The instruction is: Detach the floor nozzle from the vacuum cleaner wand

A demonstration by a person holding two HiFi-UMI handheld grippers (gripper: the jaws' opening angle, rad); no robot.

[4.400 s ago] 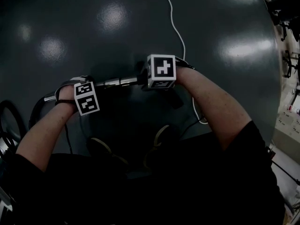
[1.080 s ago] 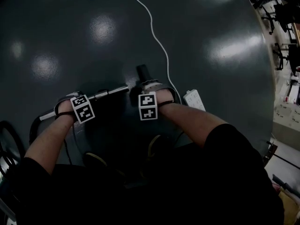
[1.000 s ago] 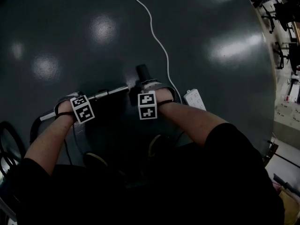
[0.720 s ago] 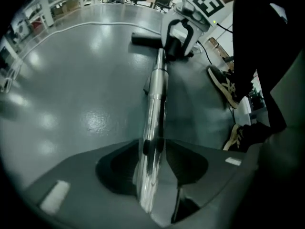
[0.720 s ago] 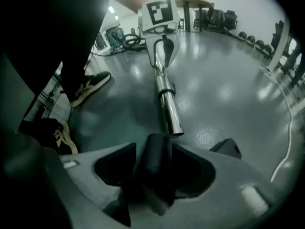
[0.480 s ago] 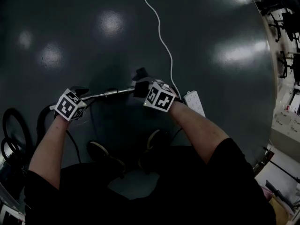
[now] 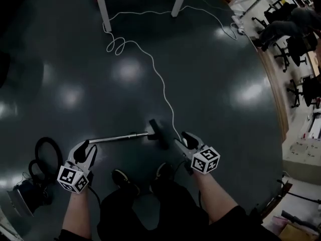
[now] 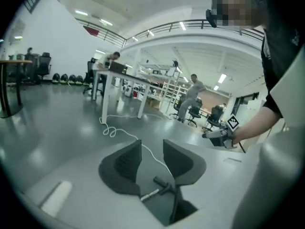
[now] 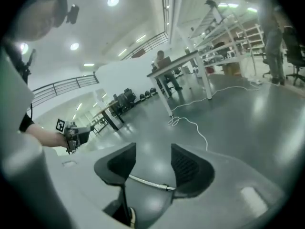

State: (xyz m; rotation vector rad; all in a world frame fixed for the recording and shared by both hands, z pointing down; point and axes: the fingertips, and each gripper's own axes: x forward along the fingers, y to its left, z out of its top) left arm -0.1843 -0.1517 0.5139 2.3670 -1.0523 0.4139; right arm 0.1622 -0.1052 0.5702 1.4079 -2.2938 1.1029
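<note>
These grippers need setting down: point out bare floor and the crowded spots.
Free: the floor left of the white cable, above the wand, and the wide patch right of the cable. Crowded: around the floor nozzle, the shoes and the hose coil at left.

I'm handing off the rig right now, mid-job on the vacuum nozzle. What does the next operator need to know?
Left gripper: open, nothing between its jaws, which have just been closing a little.
Right gripper: open, empty, jaws just been opening.
Both are up off the floor.
The wand lies on the floor with the nozzle at its right end, by the white cord.
Done: both set down. Whether the joint is apart cannot be told.
Left: check the joint and pull the nozzle off if still attached.
</note>
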